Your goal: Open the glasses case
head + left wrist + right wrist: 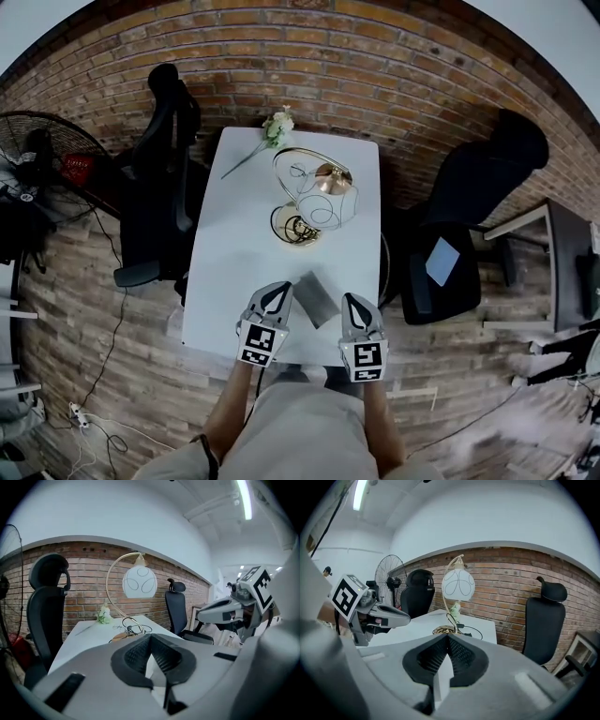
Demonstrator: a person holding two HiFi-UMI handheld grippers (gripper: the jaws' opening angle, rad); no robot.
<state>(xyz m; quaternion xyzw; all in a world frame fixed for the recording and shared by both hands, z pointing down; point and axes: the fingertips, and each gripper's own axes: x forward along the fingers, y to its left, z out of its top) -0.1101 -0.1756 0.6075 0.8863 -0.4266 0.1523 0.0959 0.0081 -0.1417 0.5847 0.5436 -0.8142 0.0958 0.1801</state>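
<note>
The grey glasses case lies closed on the white table near its front edge, between my two grippers. My left gripper is held just left of the case, and my right gripper just right of it. Both point toward the far end of the table, apart from the case. In the left gripper view the left gripper has its jaws meeting at the tips with nothing between them. The right gripper in its own view looks the same. Neither gripper view shows the case.
A gold arc lamp with a white globe and its coiled cable stands mid-table. A white flower lies at the far end. Black office chairs flank the table, a fan stands at left, and a brick wall is behind.
</note>
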